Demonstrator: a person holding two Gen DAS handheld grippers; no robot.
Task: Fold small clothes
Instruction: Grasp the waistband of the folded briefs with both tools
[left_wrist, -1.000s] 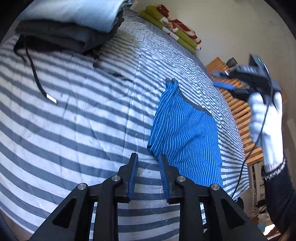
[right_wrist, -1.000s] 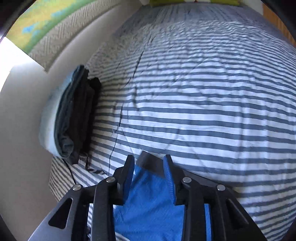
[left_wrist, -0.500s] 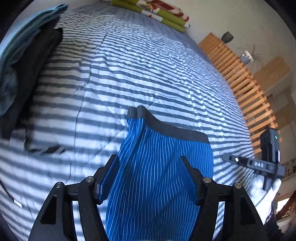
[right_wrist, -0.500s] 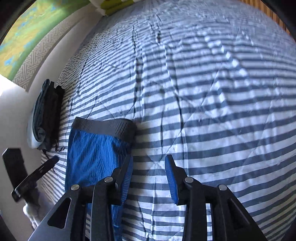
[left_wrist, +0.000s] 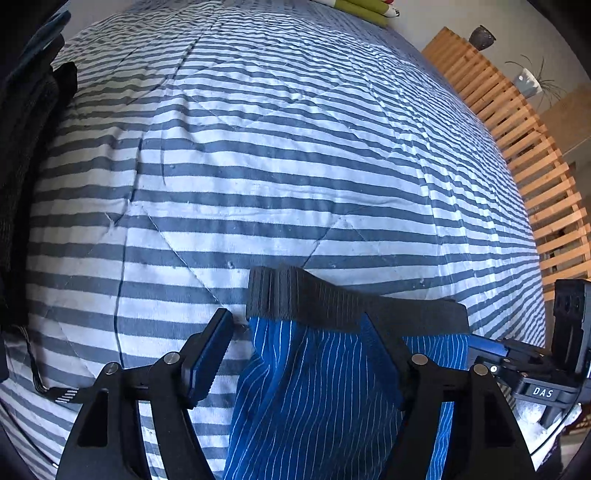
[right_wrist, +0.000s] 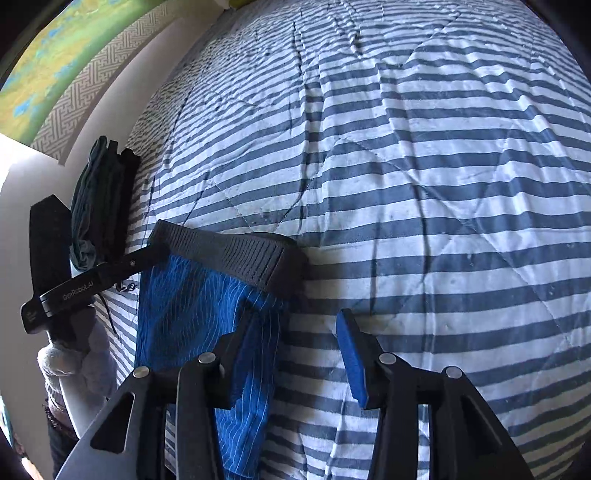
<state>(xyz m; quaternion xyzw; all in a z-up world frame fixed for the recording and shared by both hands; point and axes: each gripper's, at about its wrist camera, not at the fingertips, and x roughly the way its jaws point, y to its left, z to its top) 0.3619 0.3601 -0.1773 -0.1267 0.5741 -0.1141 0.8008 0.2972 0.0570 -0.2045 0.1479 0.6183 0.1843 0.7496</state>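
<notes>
Here the left gripper (left_wrist: 299, 350) hangs low over the bed with its jaws spread wide, gripping nothing; one corner of the blue striped shorts (left_wrist: 325, 391) sits in the gap between the fingers, the dark elastic waistband (left_wrist: 332, 299) lying just ahead of the fingertips. The right gripper (right_wrist: 295, 354) is likewise wide open and empty, straddling the other side edge of the same garment: its left finger lies over the blue cloth, its right finger over bare bedding. In the right wrist view the left gripper's body shows at the far corner of the waistband, its tip touching or nearly touching the band, with a white-gloved hand (right_wrist: 74, 365) below it. The shorts lie flat on the striped quilt (left_wrist: 280, 155), waistband away from both cameras, the legs running back under the grippers. Farther out, a stack of folded dark clothes (right_wrist: 99, 199) rests at the quilt's left edge beside the wall, well apart from the shorts. A black strap (left_wrist: 55, 391) trails on the quilt near that stack. Beyond the bed's right side stands a wooden slatted frame (left_wrist: 517, 147), and green pillows (left_wrist: 365, 7) lie at the far end.
</notes>
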